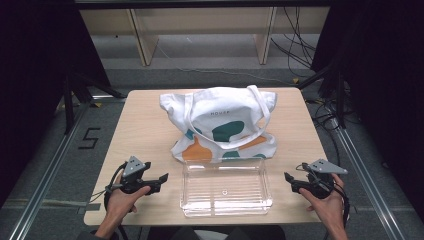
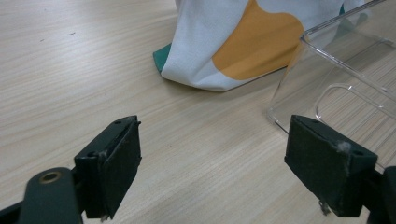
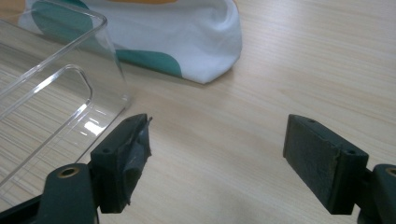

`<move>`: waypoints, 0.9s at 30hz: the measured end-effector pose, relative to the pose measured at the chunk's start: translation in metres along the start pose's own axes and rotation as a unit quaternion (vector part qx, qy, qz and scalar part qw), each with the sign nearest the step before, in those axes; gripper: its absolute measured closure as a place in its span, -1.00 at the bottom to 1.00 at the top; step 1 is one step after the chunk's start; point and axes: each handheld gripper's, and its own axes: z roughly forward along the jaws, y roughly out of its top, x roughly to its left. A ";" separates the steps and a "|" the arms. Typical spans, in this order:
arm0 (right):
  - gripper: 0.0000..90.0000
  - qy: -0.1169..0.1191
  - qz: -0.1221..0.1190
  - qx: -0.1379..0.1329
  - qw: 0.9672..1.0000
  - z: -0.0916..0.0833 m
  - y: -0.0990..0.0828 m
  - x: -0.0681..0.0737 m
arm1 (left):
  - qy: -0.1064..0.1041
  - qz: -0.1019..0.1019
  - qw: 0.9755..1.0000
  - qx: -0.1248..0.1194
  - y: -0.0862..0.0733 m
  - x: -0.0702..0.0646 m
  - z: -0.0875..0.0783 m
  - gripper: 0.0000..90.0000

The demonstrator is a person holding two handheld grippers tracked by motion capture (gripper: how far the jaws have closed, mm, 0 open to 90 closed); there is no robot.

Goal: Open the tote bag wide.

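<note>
A white tote bag (image 1: 220,125) with teal and orange patches lies in the middle of the wooden table (image 1: 145,130), handles looped over its top. Just in front of it stands a clear plastic tray (image 1: 226,187). My left gripper (image 1: 162,178) rests near the table's front left, open, pointing right toward the tray. My right gripper (image 1: 287,177) sits at the front right, open, pointing left toward the tray. In the left gripper view the bag's corner (image 2: 224,51) and the tray's corner (image 2: 336,74) lie ahead of the open gripper (image 2: 212,163). In the right gripper view the bag (image 3: 177,32) and the tray (image 3: 51,88) lie beyond the gripper (image 3: 217,161).
Bare wood stretches to the left and right of the bag. Past the table's far edge stand wooden shelf legs (image 1: 145,40) and loose cables (image 1: 295,45) on the floor. Metal rails (image 1: 50,170) run along both sides of the table.
</note>
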 end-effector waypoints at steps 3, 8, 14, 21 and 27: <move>-0.48 -0.004 -0.008 -0.004 1.000 -0.001 0.001 0.001 | 0.001 -0.003 1.000 0.000 0.000 0.000 0.000 -0.61; -0.50 0.007 -0.004 -0.014 1.000 -0.002 0.007 0.003 | -0.001 -0.005 1.000 -0.003 0.000 0.000 0.000 -0.61; -0.58 0.030 -0.008 -0.022 0.999 -0.009 0.028 0.007 | 0.001 -0.013 1.000 -0.006 0.001 0.002 0.000 -0.61; -0.55 0.048 -0.026 -0.036 0.998 -0.021 0.067 0.008 | -0.002 -0.011 1.000 -0.006 0.002 0.004 0.000 -0.61; -0.36 0.061 -0.046 -0.058 0.995 -0.029 0.116 0.009 | 0.000 -0.017 1.000 -0.005 0.002 0.002 0.000 -0.60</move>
